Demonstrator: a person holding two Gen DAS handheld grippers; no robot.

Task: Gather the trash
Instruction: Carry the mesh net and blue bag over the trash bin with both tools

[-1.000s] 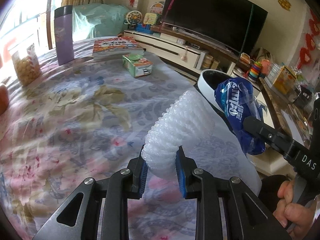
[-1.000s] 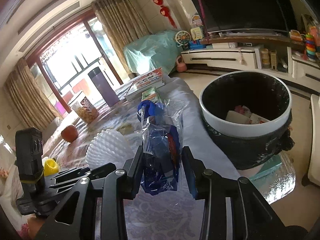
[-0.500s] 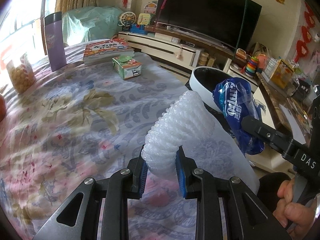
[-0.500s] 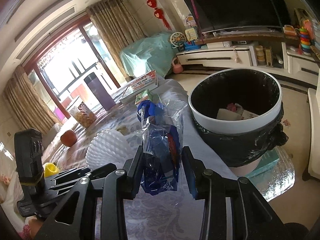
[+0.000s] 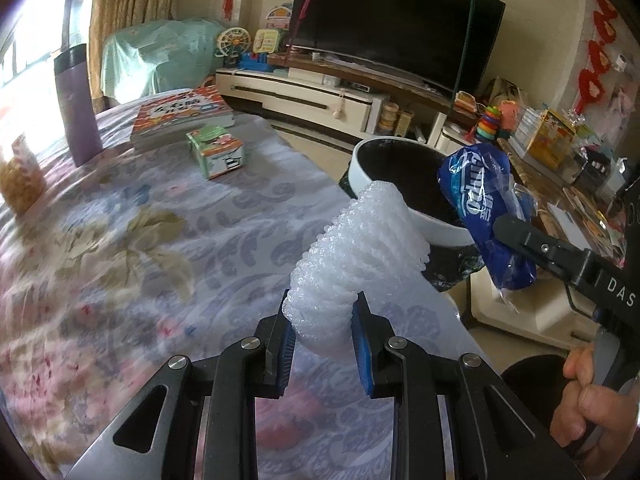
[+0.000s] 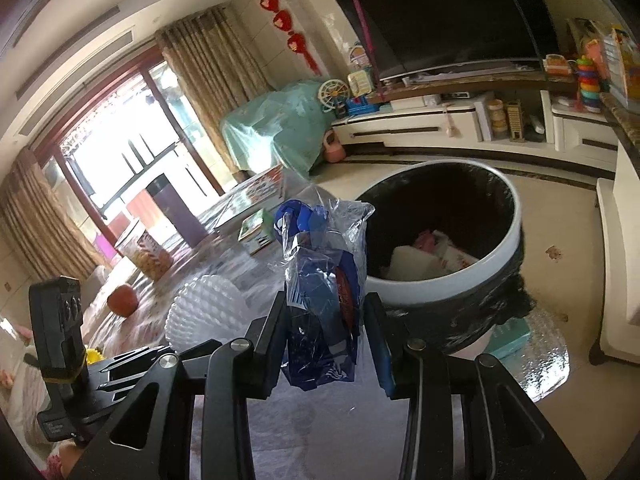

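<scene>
Two bits of trash, one per gripper. The left gripper (image 5: 323, 334) is clamped on a white foam net sleeve (image 5: 356, 256) sticking up between its fingers. The right gripper (image 6: 326, 330) is pinching a blue plastic wrapper (image 6: 320, 280); on its arm I can read "DAS". One trash bin (image 6: 516, 216) ahead of the fingers, closer than a second ago.

two tongs (image 5: 322, 354) (image 6: 326, 344), one white foam net (image 5: 356, 256), one blue plastic wrapper (image 6: 320, 300), one white-rimmed trash bin (image 6: 460, 288), one purple flask (image 5: 76, 108), one book (image 5: 180, 114), one small green carton (image 5: 216, 152), one snack jar (image 6: 144, 254), one red apple (image 6: 122, 300), one television (image 5: 396, 20)
</scene>
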